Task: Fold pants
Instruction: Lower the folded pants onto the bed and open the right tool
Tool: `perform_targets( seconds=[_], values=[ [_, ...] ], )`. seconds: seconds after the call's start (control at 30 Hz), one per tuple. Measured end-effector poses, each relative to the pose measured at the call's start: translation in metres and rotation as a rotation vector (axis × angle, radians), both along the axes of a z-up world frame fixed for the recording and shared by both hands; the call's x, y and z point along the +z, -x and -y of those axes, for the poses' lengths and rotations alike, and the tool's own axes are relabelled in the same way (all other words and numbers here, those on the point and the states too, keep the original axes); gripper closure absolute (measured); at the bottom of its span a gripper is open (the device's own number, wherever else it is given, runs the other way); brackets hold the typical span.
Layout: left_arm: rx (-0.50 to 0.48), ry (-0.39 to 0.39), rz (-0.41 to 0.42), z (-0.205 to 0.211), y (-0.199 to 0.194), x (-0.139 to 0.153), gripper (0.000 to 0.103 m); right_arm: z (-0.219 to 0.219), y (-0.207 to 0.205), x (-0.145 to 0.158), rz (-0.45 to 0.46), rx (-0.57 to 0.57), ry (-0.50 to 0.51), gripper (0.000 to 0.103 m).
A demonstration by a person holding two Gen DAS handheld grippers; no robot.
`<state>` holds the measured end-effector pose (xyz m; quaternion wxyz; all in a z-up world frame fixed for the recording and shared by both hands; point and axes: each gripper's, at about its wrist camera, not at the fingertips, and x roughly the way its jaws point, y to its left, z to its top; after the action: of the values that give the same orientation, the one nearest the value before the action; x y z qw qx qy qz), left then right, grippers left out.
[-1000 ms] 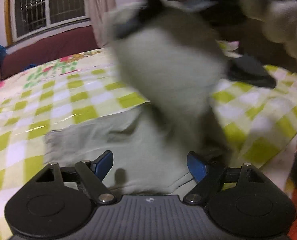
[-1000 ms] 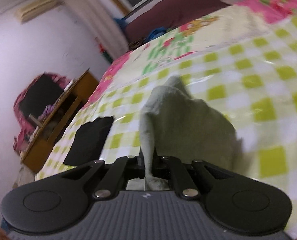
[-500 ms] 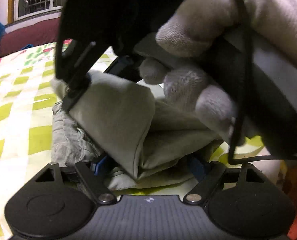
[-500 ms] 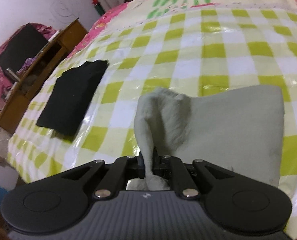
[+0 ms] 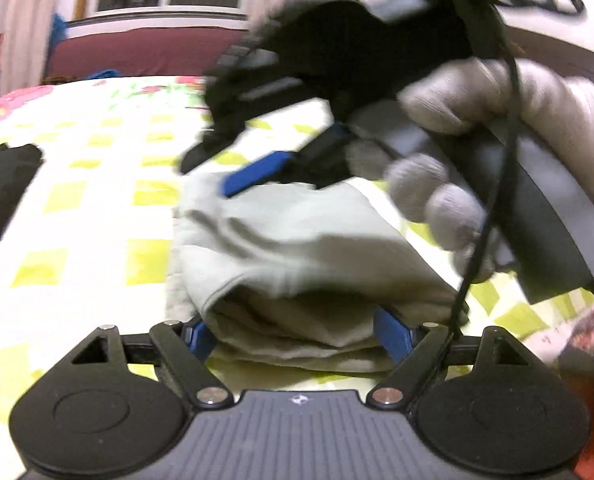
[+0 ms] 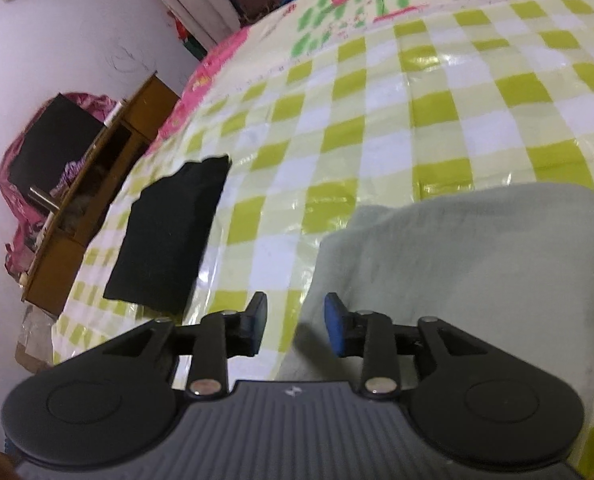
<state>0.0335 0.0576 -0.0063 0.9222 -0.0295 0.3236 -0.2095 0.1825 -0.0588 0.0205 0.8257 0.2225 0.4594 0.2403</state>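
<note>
The pale grey-green pants [image 5: 297, 240] lie folded in a thick stack on the checked bed cover [image 5: 97, 200]. My left gripper [image 5: 297, 336] is open wide, its blue pads on either side of the stack's near end. My right gripper [image 5: 225, 168], held by a gloved hand [image 5: 457, 168], hovers over the far left corner of the stack. In the right wrist view the jaws of the right gripper [image 6: 297, 324] are opening. The left edge of the pants [image 6: 457, 260] lies loose below and between its pads, and neither pad presses on it.
A folded black cloth [image 6: 169, 232] lies on the bed cover [image 6: 377, 100] to the left of the pants; it also shows as the black cloth [image 5: 1, 184] at the left edge. A wooden desk [image 6: 97, 184] stands beyond the bed's left side. A window and curtains are at the back.
The right gripper carried a raised fold of the pants down onto the stack, then let go; its jaws have parted and the fold lies flat. The left gripper stayed wide.
</note>
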Motion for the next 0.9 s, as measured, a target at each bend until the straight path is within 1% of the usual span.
perform_targets(
  seconds=[0.1,0.23,0.27,0.4,0.5,0.53,0.6,0.73,0.8,0.83,0.9],
  values=[
    [0.066,0.0,-0.001,-0.01,0.006,0.004,0.009,0.007,0.002,0.003,0.013,0.002,0.014,0.067],
    [0.145,-0.01,-0.012,-0.02,0.013,0.006,0.009,0.018,0.004,0.003,0.048,-0.024,0.094,0.063],
    [0.168,-0.015,-0.012,-0.02,0.013,0.006,0.009,0.02,0.004,0.003,0.051,-0.032,0.1,0.061],
    [0.242,-0.014,-0.015,-0.022,0.007,0.006,0.009,0.026,0.001,-0.002,0.055,-0.033,0.096,0.061],
    [0.256,0.001,0.015,-0.037,0.01,0.016,0.009,0.027,0.01,0.0,0.07,0.015,0.105,0.062],
    [0.257,0.007,0.023,-0.042,0.005,0.017,0.009,0.029,0.016,0.001,0.083,0.032,0.126,0.062],
    [0.263,0.012,0.027,-0.043,0.009,0.017,0.009,0.041,0.034,0.003,0.117,0.035,0.171,0.062],
    [0.279,-0.005,0.011,-0.043,0.004,0.015,0.009,0.078,0.082,-0.001,0.171,-0.019,0.248,0.06],
    [0.27,-0.012,0.012,-0.04,0.004,0.017,0.009,0.094,0.107,-0.009,0.174,-0.037,0.275,0.06],
    [0.265,-0.028,0.018,-0.036,0.003,0.018,0.009,0.1,0.118,-0.015,0.166,-0.052,0.29,0.058],
    [0.253,-0.07,0.028,-0.028,-0.001,0.022,0.009,0.107,0.133,-0.033,0.104,-0.042,0.267,0.057]
  ],
)
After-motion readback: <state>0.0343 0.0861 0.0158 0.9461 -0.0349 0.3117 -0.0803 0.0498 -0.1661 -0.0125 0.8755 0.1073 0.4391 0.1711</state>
